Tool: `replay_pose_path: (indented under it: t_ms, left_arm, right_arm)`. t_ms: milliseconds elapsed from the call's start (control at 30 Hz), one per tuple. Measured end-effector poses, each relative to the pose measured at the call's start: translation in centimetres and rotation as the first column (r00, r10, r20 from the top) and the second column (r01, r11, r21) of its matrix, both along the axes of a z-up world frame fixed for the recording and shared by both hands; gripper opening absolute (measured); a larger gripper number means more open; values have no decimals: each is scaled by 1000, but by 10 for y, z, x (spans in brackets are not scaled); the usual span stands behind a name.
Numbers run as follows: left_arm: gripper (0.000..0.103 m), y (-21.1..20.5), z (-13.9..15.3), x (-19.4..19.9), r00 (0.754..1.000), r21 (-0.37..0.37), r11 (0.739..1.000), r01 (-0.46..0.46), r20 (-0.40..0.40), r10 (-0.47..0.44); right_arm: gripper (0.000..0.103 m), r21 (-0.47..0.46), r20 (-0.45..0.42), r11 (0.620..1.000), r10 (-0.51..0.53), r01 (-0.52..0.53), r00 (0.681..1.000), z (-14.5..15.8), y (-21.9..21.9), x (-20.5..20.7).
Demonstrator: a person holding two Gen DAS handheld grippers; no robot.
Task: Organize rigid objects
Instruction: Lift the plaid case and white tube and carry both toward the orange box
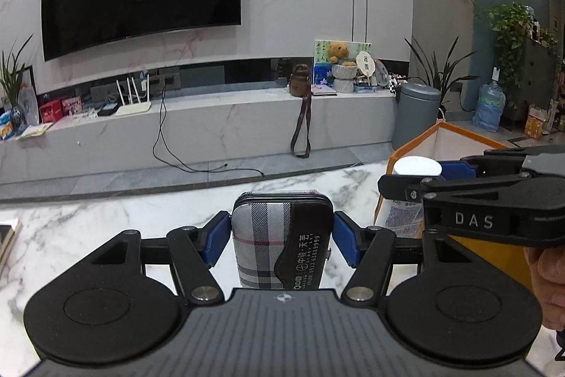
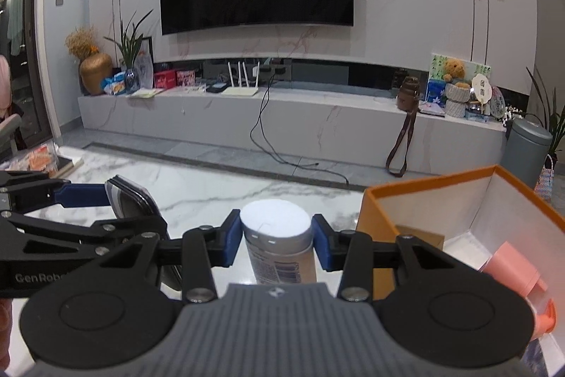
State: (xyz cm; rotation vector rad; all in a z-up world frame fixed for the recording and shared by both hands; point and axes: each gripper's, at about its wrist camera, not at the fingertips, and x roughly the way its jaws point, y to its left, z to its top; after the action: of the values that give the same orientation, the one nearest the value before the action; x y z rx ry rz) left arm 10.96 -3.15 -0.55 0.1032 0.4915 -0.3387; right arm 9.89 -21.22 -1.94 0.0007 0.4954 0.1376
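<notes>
Left gripper: clamped on plaid case, above marble worktop. Right gripper: clamped on white-capped bottle, beside orange box. Both held clear of worktop, presumably for loading into box.

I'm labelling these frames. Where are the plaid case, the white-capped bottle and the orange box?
plaid case (image 1: 268, 232): left wrist view, its checked front.
white-capped bottle (image 2: 275, 218): right wrist view, flat cap top.
orange box (image 2: 381, 218): right wrist view, near outer wall.
</notes>
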Motion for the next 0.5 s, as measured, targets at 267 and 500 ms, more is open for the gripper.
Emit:
replay_pose_path:
  t_ms: [267,500]
  left_arm:
    - [72,-6,27,1,999,-31,999,-34,-4,34]
    - [72,-25,48,-4,1000,-7,1000,-9,14,9]
  right_arm:
    - [42,44,55,998,-42,39,998,32,-15,-4]
    - [42,80,97,991,-112,105,989,60,-45,-9]
